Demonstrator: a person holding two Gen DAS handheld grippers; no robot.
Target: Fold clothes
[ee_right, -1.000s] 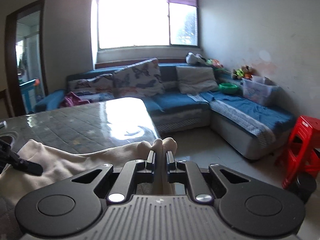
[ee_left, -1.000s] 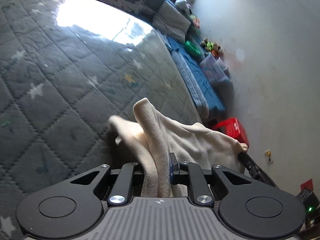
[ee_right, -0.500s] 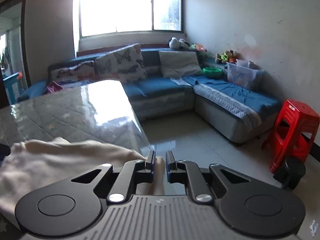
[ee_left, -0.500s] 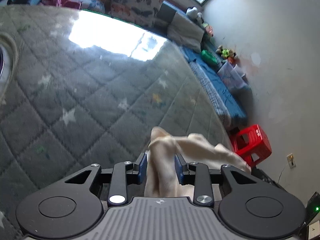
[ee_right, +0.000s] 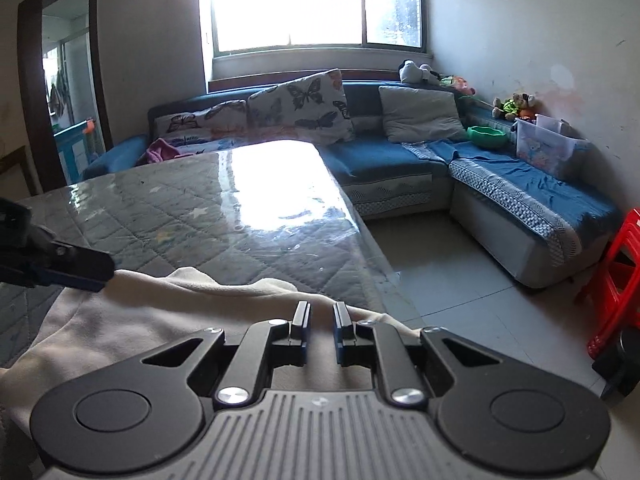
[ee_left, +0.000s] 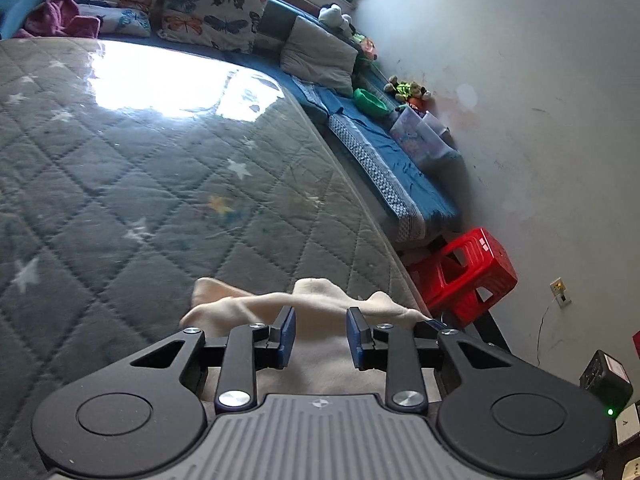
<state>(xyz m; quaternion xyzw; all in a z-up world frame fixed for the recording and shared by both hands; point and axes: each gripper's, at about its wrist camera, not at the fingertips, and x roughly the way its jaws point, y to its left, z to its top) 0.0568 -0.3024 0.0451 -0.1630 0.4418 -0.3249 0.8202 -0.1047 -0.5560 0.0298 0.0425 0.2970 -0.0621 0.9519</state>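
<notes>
A cream fleece garment (ee_left: 320,300) lies bunched near the right edge of the grey quilted table (ee_left: 140,200). In the left wrist view my left gripper (ee_left: 320,336) is open, its blue pads wide apart just over the garment and holding nothing. In the right wrist view the garment (ee_right: 160,312) spreads to the left beneath my right gripper (ee_right: 322,332). That gripper's jaws stand a narrow gap apart above the cloth's right end, at the table (ee_right: 180,220) corner. One finger of the left gripper (ee_right: 80,270) reaches the garment's far left end.
The table's right edge drops to a tiled floor (ee_right: 460,280). A red plastic stool (ee_left: 468,268) stands by the wall. A blue corner sofa (ee_right: 400,160) with cushions, a green bowl and a clear box runs behind and to the right.
The garment was held up in both grippers one second ago. It now lies on the table. My left gripper has opened and let it go, and the cloth no longer stands above the right fingertips.
</notes>
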